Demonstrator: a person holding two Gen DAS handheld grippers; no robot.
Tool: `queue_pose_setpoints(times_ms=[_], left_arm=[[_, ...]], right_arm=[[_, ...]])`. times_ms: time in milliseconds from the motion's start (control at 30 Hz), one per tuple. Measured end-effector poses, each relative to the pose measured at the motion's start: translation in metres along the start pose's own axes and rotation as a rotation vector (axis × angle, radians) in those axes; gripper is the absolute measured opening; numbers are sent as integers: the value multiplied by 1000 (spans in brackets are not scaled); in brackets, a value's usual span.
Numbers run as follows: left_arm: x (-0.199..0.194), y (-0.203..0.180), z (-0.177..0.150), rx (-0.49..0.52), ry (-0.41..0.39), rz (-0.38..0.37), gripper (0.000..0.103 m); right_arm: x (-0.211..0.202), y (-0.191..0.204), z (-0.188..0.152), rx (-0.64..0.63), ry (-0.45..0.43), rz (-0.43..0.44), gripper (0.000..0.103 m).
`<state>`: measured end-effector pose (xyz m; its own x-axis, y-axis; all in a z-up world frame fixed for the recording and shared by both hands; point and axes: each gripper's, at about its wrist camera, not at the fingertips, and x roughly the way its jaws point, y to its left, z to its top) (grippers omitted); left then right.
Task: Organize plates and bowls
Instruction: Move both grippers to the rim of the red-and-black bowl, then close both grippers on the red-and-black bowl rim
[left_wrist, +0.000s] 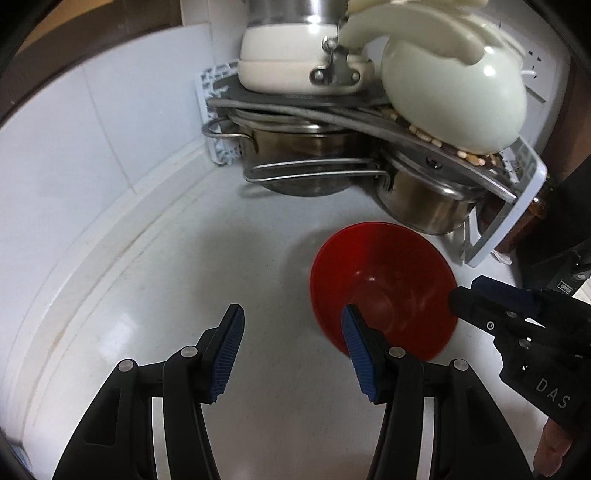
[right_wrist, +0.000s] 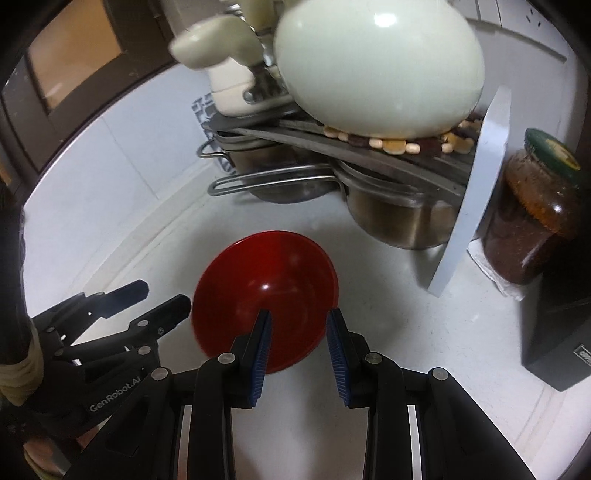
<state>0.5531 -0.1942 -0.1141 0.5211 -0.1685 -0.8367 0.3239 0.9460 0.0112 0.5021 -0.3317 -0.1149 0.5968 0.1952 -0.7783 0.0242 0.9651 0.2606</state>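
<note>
— On the white countertop (left_wrist: 155, 280), near its back corner: what is listed?
— Item one: red bowl (left_wrist: 384, 284), upright, resting on the counter just in front of the steel pots (left_wrist: 306, 162) stacked under a corner rack (right_wrist: 476, 192).
— Above it?
— Rack shelf carries a pale green kettle (right_wrist: 380, 62) on a beaded trivet (right_wrist: 399, 144), and a cream pot (left_wrist: 295, 51) beside it. A brown jar (right_wrist: 532, 214) with a green lid stands right of the rack.
— Tongs?
— Left gripper (left_wrist: 291, 350): jaws wide apart, empty, its right finger overlapping the bowl's near rim. Right gripper (right_wrist: 299, 354): jaws apart, nothing clamped, poised over the bowl's near right edge; contact cannot be told.
</note>
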Motion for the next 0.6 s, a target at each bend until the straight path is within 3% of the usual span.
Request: queue_pose_setpoints(times_ms=[300, 433, 600], left_arm=[[39, -7, 13, 9, 70, -11, 45], [44, -10, 12, 19, 75, -12, 42], [51, -9, 11, 11, 89, -25, 36]], right_arm=[[22, -3, 4, -8, 4, -74, 31], [21, -2, -1, -14, -36, -117, 31], [33, -2, -2, 5, -5, -92, 31]])
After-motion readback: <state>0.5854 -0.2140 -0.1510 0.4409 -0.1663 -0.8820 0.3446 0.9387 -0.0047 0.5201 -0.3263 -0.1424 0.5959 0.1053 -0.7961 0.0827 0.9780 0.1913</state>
